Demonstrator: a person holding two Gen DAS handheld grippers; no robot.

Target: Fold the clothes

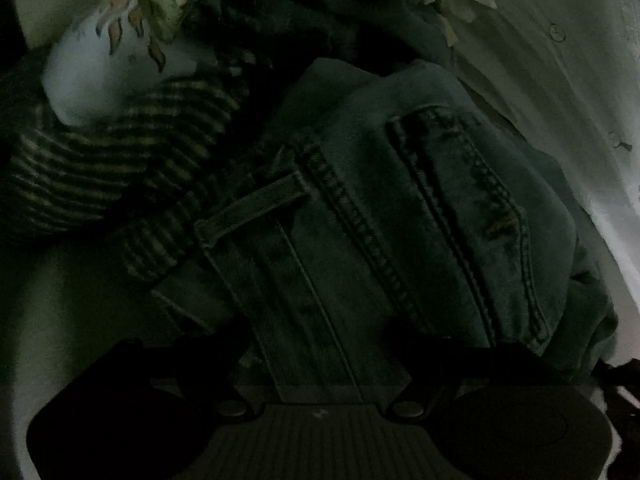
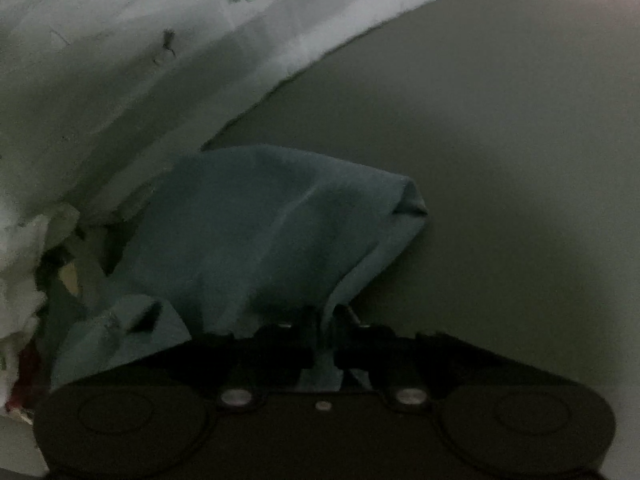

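In the dim left wrist view a pair of blue jeans [image 1: 380, 208] lies crumpled, with a belt loop and pocket seams showing. My left gripper [image 1: 324, 360] hangs right over them, its jaws wide apart. The denim waistband runs up between the dark fingers [image 1: 188, 360], and I see no squeeze on it. In the right wrist view my right gripper [image 2: 326, 320] is shut on a thin fold of blue cloth [image 2: 272, 220]. That cloth rises from the jaws in a tent shape over the grey surface [image 2: 500, 160].
A dark striped garment [image 1: 120, 160] and a pale blue printed one [image 1: 92, 76] lie left of the jeans. More clothes are heaped behind. A white printed sheet [image 1: 560, 80] lies on the right; in the right wrist view this carrot-print sheet [image 2: 120, 60] covers the upper left.
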